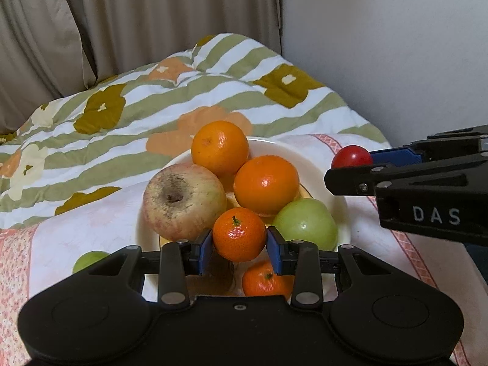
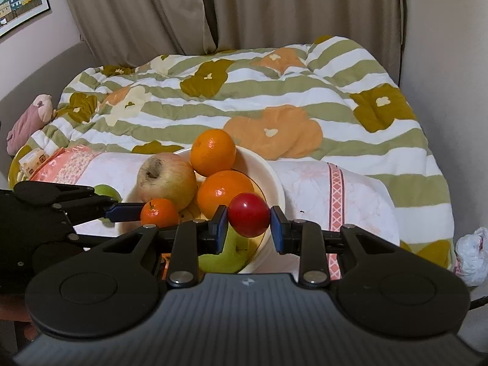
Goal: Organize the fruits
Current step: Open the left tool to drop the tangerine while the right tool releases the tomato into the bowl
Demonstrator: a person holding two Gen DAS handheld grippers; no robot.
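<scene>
Green apple (image 2: 227,257) sits half-hidden behind right gripper (image 2: 249,218) and bowl (image 2: 268,177).

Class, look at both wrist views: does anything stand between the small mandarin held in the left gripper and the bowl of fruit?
Nothing visible does. The left gripper holds the small mandarin directly over the white bowl, by the pale apple and green apple.

Soft, even indoor light, slightly dim, small white glare spots on the glossy round orange fruit (image 1: 266,184) and shiny red fruit (image 2: 249,218), fisheye bending and dark corners, mild overall softness
</scene>
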